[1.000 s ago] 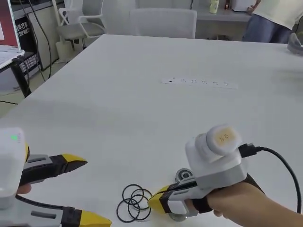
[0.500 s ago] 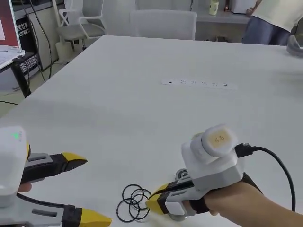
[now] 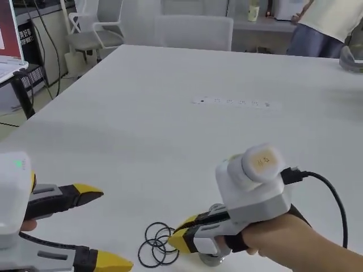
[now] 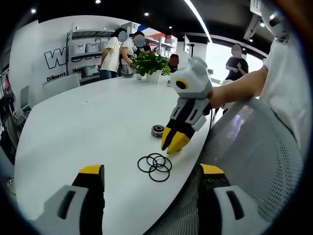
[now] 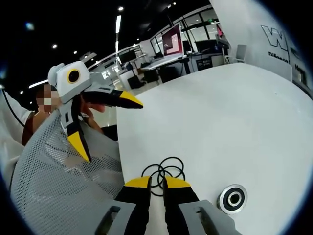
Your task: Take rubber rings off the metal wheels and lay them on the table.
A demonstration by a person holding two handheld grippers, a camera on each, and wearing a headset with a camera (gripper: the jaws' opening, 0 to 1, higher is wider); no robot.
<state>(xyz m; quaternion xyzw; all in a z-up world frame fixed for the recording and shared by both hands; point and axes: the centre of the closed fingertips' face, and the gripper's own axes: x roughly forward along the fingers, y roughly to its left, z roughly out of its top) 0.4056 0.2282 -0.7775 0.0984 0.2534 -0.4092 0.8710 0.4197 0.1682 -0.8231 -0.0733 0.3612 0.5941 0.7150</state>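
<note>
Head view: near the tabletop's (image 3: 170,113) front edge lies a pile of loose rings (image 3: 157,251). The right gripper (image 3: 174,242) is just beside them, and the left gripper (image 3: 108,226) is nearer the edge. The right gripper's body largely covers the wheel here. The right gripper view shows the wheel (image 5: 233,198) bare of rings, lying flat beside the pile and apart from it. It also shows this gripper's jaws clenched on nothing. The left gripper view shows its own jaws spread wide and empty. Compared with a second ago, we see the right gripper's tip edged closer over the pile's rim. The rings and the left gripper are unchanged.
</note>
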